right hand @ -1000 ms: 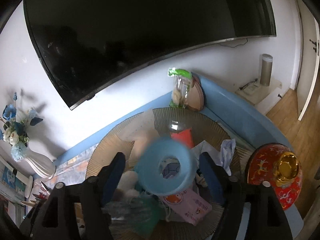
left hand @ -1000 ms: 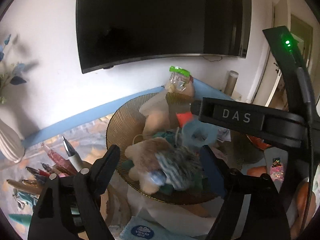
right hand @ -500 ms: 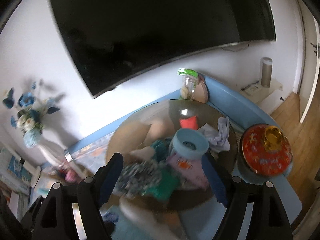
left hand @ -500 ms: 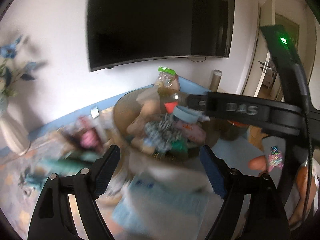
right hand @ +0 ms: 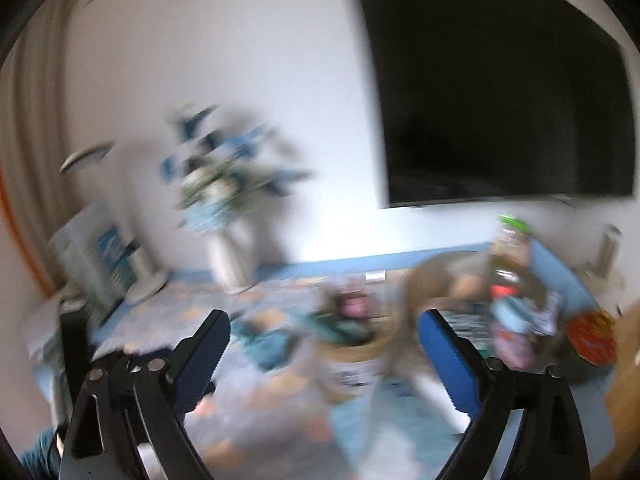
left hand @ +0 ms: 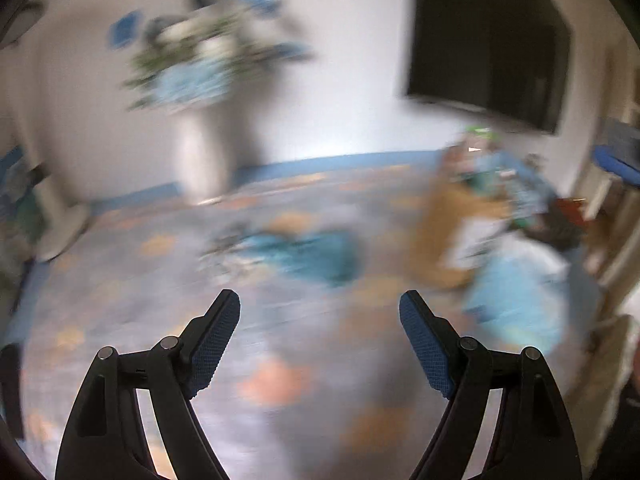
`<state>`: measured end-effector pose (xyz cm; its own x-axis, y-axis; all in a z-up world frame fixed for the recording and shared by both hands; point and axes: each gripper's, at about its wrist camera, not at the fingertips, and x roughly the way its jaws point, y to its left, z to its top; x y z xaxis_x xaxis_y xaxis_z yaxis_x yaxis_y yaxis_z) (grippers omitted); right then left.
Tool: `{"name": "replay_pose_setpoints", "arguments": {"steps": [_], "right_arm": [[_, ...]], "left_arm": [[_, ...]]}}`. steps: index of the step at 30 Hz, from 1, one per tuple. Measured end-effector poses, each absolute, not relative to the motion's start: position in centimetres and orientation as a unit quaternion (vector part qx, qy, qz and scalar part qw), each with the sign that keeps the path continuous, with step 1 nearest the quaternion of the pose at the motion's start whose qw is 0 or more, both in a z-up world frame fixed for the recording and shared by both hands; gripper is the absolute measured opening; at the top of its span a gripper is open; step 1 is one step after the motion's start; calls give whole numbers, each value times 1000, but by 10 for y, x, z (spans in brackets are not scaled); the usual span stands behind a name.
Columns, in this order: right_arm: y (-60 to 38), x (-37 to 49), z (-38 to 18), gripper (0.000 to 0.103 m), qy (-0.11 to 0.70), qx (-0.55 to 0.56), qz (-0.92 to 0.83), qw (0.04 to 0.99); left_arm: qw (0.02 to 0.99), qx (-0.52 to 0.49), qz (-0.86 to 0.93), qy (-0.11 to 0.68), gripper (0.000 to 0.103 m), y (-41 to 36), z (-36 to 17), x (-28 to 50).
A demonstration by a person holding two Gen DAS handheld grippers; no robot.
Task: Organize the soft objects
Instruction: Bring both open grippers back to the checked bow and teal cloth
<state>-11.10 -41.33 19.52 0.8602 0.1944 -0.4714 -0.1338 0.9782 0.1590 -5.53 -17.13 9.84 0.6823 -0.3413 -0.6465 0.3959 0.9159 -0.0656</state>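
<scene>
Nearest to me, the left gripper [left hand: 320,320] has its jaws apart with nothing between them, only the patterned tablecloth [left hand: 280,392] below. The right gripper [right hand: 324,344] has just been opening its jaws; they stand wide and are empty also. I judge both are free because each is between two picks, so it makes sense to carry the fingers open and ready. Both grippers point downward and slanted over the table, not straight down; the pictures are much blurred.

A little farther, in the middle of the cloth, lies a teal soft thing [left hand: 316,256]; I cannot say what it is exactly. I think it is the next candidate, because it lies apart from the rest.

Farther to the right stands the amber ribbed bowl [right hand: 424,280], and the soft objects [right hand: 508,320] are heaped in it. Beside it is a red round tin [right hand: 592,340].

At the back, against the wall, stands a white vase with blue flowers [left hand: 200,80], and the dark television [right hand: 500,100] hangs above
</scene>
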Motion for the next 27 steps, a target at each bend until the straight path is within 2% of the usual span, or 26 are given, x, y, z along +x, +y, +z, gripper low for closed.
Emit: {"name": "replay_pose_setpoints", "arguments": {"steps": [4,9,15,21,27], "right_arm": [[-341,-87,163,103,306,15,134,943],[-273,-43,91,103,396,-59,112,910],[-275,4,26,103,457,-41,76,885],[-285,14,7,103,474,-18,45,879],[-292,16,4,103,479,-4,30,877]], "left_arm": [[921,53,-121,367,81,-119,66,-34],[911,61,-73,402,81,-85,27,-12],[904,39,-60,421,81,-70,2,-5],[900,39,-61,429,82,-74,-3,-4],[896,37,-48,440,90,-74,-7,1]]}}
